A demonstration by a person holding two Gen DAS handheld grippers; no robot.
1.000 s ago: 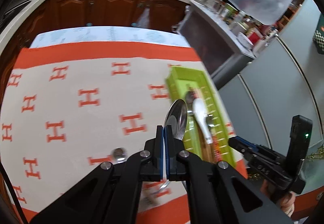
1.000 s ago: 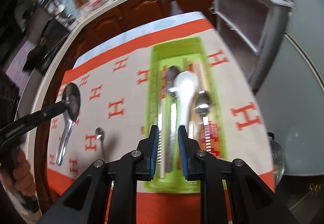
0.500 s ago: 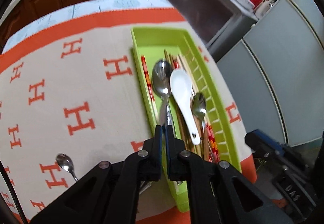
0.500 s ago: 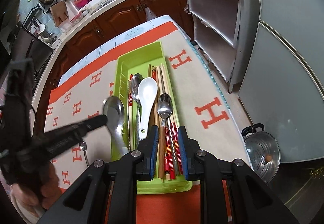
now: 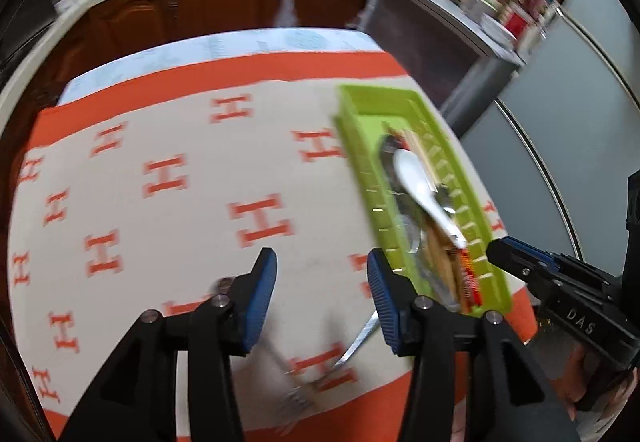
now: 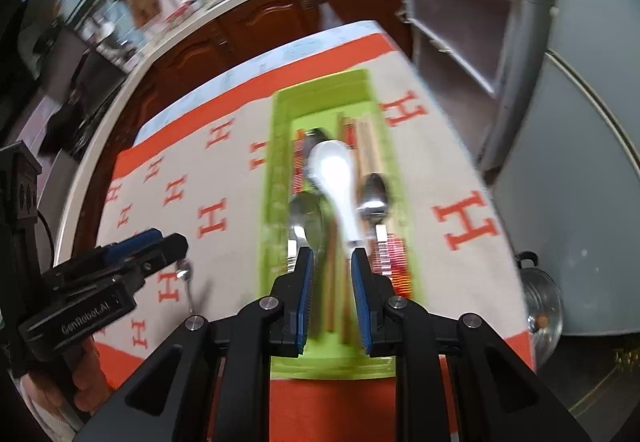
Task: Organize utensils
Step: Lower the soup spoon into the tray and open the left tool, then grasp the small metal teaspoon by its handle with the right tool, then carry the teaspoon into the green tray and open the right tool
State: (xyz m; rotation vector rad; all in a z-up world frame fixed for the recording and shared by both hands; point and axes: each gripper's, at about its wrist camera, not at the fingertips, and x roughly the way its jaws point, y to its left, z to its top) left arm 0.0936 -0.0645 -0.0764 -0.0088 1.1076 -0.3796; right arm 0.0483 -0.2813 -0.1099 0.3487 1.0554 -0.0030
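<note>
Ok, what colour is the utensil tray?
Lime green. The tray shows best in the right wrist view, on the orange-and-beige H-patterned cloth.

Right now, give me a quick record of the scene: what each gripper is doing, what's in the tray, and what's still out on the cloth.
left gripper: open, empty, above the cloth
right gripper: open, empty, over the tray's near end
green tray: white spoon, metal spoons, chopsticks
tablecloth: small spoon left out
blur: other loose pieces unclear
</note>
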